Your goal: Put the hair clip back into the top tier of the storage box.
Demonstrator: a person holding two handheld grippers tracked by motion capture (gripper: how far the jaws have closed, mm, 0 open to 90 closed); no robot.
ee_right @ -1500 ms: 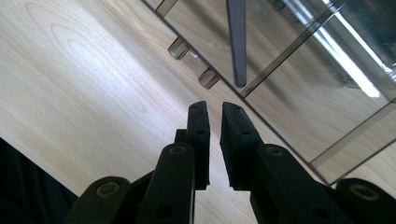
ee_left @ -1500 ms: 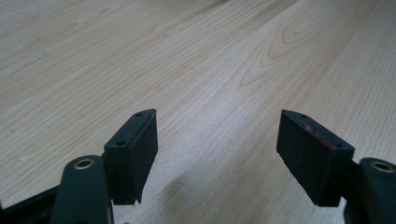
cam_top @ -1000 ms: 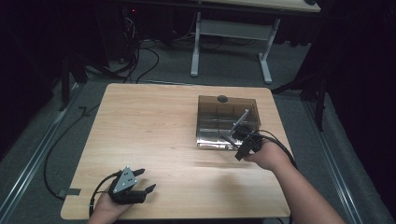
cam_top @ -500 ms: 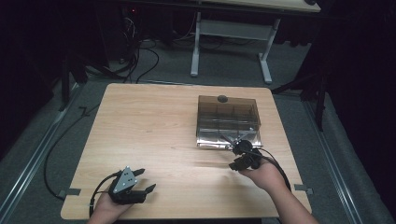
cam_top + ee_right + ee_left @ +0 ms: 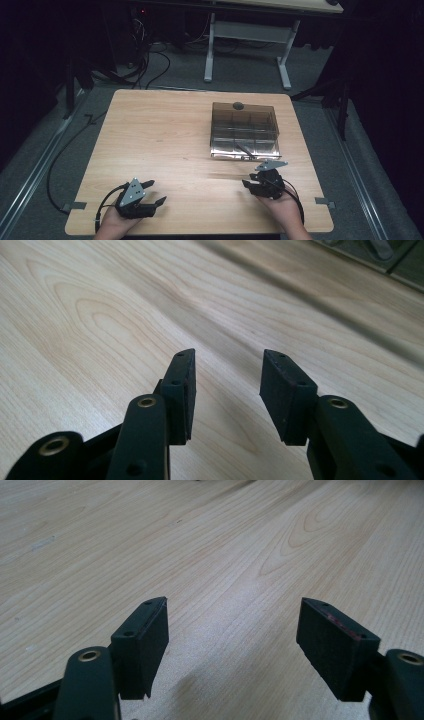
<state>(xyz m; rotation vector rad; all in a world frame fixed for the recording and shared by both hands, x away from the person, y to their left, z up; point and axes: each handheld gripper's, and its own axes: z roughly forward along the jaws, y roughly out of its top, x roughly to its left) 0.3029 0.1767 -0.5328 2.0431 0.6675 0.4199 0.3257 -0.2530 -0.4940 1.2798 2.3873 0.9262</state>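
The right gripper (image 5: pixel 253 181) is hanging empty, its jaws having just been opening, near the smoky transparent plastic compartment box (image 5: pixel 244 131) on the light wooden surface (image 5: pixel 165 135). The left gripper (image 5: pixel 151 192) is resting wide open, holding nothing. Settling the right one gently beside the box, well clear of its front edge, seems best.

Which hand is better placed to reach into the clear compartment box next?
Right. The right tool sits open just in front of the clear plastic compartment box; the left tool rests open at the wooden table's near left corner.

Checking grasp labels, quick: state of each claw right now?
Left claw: open, nothing between its jaws, bare table ahead.
Right claw: open, jaws have just been opening, nothing between them.
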